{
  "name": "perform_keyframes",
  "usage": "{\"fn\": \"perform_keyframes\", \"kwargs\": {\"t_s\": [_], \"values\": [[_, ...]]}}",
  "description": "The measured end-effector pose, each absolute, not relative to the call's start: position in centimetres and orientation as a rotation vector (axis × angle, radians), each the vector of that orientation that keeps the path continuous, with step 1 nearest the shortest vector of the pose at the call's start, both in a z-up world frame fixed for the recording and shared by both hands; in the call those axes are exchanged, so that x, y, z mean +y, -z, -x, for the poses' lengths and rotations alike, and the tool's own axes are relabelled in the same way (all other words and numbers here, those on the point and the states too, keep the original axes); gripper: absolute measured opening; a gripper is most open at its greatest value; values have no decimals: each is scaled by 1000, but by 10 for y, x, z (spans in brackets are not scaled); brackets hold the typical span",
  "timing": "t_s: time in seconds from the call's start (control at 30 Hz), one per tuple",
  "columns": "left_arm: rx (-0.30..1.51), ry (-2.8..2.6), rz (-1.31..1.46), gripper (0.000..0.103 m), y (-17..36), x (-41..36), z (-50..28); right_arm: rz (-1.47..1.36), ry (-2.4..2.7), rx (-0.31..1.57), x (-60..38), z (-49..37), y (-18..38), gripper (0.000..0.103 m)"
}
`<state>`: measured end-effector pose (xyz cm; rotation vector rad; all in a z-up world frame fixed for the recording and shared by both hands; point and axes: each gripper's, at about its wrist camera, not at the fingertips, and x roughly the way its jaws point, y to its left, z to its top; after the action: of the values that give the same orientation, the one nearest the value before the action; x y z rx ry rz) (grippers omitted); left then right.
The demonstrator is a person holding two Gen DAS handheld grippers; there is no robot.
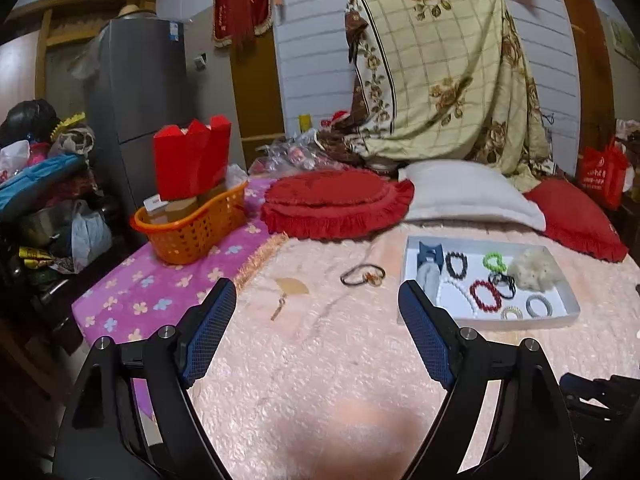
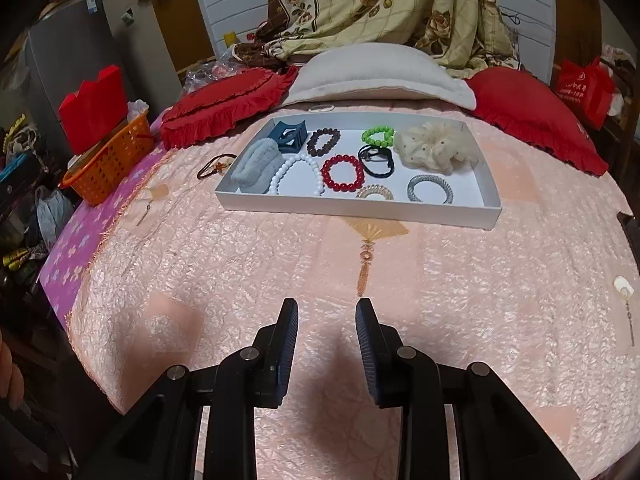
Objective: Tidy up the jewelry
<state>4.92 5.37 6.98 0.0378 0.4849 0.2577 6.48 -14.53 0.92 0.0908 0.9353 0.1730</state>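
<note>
Jewelry tray (image 2: 352,210) untouched; both tools gape empty.

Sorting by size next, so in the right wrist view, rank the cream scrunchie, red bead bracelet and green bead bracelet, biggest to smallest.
1. cream scrunchie
2. red bead bracelet
3. green bead bracelet
The green one lies farther back in the tray, so its rank is less sure.

An orange basket (image 1: 191,229) sits beside a red cushion (image 1: 336,205).

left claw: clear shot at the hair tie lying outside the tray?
Probably yes. The left claw is open and empty, and only bare bedspread lies between it and the hair tie, which sits left of the tray.
</note>
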Motion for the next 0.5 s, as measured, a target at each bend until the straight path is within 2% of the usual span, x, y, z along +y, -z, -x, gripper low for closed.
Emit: {"fn": "perform_keyframes", "kwargs": {"t_s": [0.5], "values": [[627, -194, -22, 84, -44, 35, -63, -145, -126, 963, -158, -65, 5, 28]]}}
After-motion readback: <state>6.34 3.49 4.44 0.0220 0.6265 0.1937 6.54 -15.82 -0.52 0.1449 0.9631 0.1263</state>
